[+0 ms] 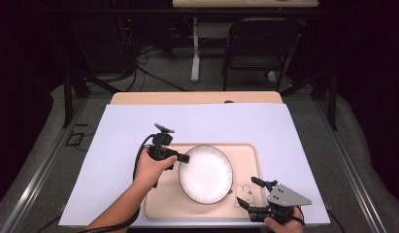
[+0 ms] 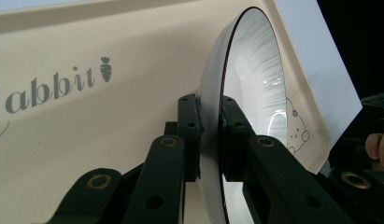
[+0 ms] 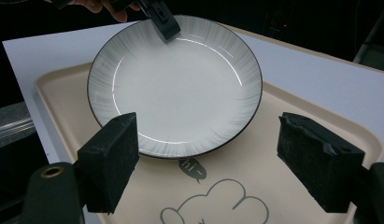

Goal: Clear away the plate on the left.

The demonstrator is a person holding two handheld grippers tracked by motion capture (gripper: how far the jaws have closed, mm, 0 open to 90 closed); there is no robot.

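A white plate point(image 1: 207, 174) with a thin dark rim lies on a beige tray point(image 1: 163, 200). My left gripper point(image 1: 183, 158) reaches in from the left and is shut on the plate's left rim. In the left gripper view its two black jaws pinch the rim of the plate point(image 2: 257, 84) from both sides, at the left gripper point(image 2: 208, 105). My right gripper point(image 1: 246, 191) stands open over the tray's front right corner, short of the plate. In the right gripper view the plate point(image 3: 180, 88) lies beyond the right gripper point(image 3: 215, 158), whose pads are wide apart with nothing held.
The tray point(image 2: 87, 126) carries the word "Rabbit" and a rabbit drawing point(image 1: 243, 194) near its front right. It rests on a white sheet point(image 1: 139, 126) over the table. A black folding chair point(image 1: 257, 43) and cables stand on the floor beyond the table.
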